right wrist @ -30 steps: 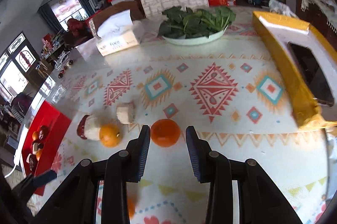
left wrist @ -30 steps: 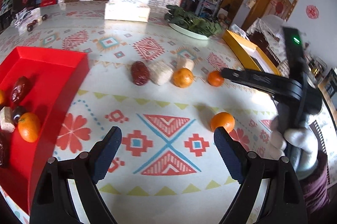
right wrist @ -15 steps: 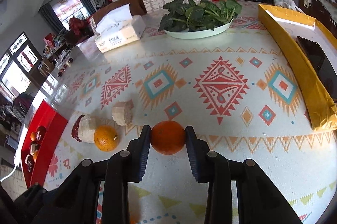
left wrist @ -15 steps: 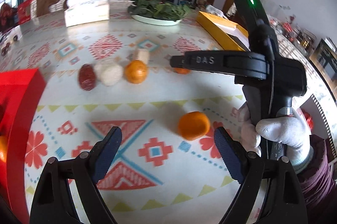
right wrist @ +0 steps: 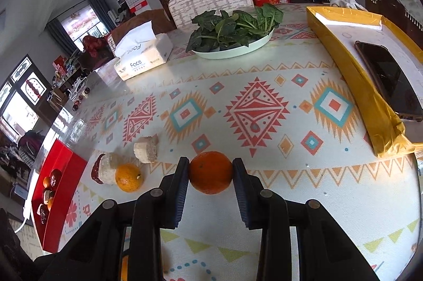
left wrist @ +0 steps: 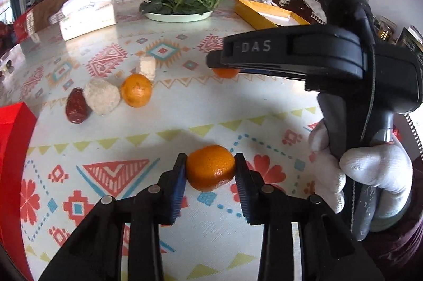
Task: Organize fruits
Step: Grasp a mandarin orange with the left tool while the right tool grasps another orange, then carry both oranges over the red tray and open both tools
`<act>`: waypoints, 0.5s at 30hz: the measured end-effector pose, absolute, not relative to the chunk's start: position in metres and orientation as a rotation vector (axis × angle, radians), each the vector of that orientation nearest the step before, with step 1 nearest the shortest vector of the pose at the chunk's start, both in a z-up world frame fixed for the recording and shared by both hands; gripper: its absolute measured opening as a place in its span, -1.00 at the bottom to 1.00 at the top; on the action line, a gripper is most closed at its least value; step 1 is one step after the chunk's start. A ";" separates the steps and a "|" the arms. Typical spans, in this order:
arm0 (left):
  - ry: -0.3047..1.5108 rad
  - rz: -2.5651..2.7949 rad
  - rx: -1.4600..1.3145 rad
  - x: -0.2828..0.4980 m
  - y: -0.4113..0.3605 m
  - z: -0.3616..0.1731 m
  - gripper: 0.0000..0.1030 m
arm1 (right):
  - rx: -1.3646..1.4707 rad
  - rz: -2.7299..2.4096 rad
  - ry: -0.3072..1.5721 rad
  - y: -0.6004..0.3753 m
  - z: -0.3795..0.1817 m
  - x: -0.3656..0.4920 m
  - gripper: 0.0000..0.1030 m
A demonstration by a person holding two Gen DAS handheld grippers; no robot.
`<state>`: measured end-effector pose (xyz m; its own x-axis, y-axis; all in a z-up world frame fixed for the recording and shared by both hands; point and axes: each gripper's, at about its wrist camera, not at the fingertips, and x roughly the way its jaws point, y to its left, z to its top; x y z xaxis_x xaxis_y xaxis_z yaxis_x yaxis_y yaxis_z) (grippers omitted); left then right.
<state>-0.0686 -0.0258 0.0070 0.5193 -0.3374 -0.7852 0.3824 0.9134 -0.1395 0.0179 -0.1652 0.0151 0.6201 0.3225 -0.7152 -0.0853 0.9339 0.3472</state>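
Note:
My left gripper [left wrist: 210, 167] is shut on a near tangerine [left wrist: 210, 166] on the patterned tablecloth. My right gripper [right wrist: 210, 172] is shut on a darker tangerine [right wrist: 210, 172]; in the left wrist view that fruit [left wrist: 225, 72] peeks out under the right gripper's body. A third tangerine [left wrist: 136, 90], a pale lumpy fruit [left wrist: 101, 99], a red date [left wrist: 76, 109] and a pale cut piece [left wrist: 147, 67] lie in a row to the left. The red tray [right wrist: 62, 188] at the table's left edge holds several fruits.
A plate of greens [right wrist: 232, 28] and a tissue box [right wrist: 144, 57] stand at the far side. A yellow box lid [right wrist: 367, 85] with a phone [right wrist: 387, 80] lies on the right. My gloved right hand [left wrist: 364, 175] is close beside the left gripper.
My left gripper moved right to the near tangerine and shut on it. My right gripper closed from loosely around the darker tangerine to gripping it.

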 end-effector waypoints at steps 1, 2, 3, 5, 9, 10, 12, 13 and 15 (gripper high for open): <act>0.928 -0.426 0.038 -0.069 -0.022 0.007 -0.33 | 0.294 0.236 0.872 -0.166 0.015 0.018 -0.29; 0.927 -0.421 0.026 -0.069 -0.018 0.007 -0.33 | 0.297 0.234 0.871 -0.166 0.015 0.018 -0.29; 0.924 -0.413 0.007 -0.069 -0.012 0.008 -0.34 | 0.301 0.233 0.869 -0.167 0.015 0.018 -0.29; 0.920 -0.401 -0.027 -0.069 -0.001 0.010 -0.34 | 0.306 0.228 0.867 -0.169 0.014 0.018 -0.29; 0.894 -0.368 -0.109 -0.073 0.030 0.019 -0.34 | 0.314 0.213 0.854 -0.171 0.014 0.016 -0.29; 0.886 -0.359 -0.125 -0.075 0.038 0.022 -0.34 | 0.315 0.209 0.849 -0.171 0.015 0.015 -0.29; 0.872 -0.337 -0.153 -0.079 0.055 0.025 -0.34 | 0.313 0.199 0.836 -0.170 0.017 0.013 -0.29; 0.866 -0.328 -0.165 -0.080 0.063 0.027 -0.34 | 0.309 0.192 0.833 -0.169 0.018 0.012 -0.29; 0.850 -0.306 -0.185 -0.084 0.080 0.032 -0.34 | 0.294 0.182 0.827 -0.165 0.023 0.008 -0.29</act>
<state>-0.0843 0.0804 0.0317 0.6203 -0.3374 -0.7081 0.1908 0.9405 -0.2810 0.0077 -0.1645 0.0226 0.6650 0.2724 -0.6954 -0.0456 0.9442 0.3263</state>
